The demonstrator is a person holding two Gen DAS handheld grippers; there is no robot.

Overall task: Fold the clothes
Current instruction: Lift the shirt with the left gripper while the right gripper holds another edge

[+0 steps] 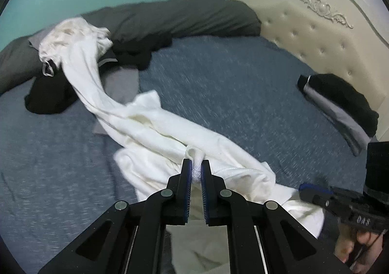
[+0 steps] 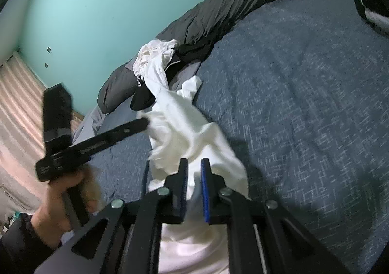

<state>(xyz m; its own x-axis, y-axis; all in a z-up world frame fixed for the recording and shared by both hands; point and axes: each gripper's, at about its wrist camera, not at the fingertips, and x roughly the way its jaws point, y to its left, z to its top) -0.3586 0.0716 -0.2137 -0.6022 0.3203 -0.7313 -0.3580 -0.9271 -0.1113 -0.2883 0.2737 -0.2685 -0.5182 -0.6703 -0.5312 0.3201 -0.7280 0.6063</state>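
The white garment [image 1: 136, 125] lies stretched in a long rope across the blue bedspread [image 1: 231, 84], its far end bunched up against the dark duvet [image 1: 170, 18] and some black clothes [image 1: 48, 96]. The left gripper [image 1: 196, 167] is clenched on a small fold of the white cloth near its close end. In the right wrist view the right gripper [image 2: 194, 172] has white fabric lying between its jaws with a slight gap, so whether the pads press it is hard to tell. A folded black and grey item [image 1: 340, 108] sits by the cream headboard [image 1: 316, 18], partly cut off in the right view. Both views are motion-blurred at the edges
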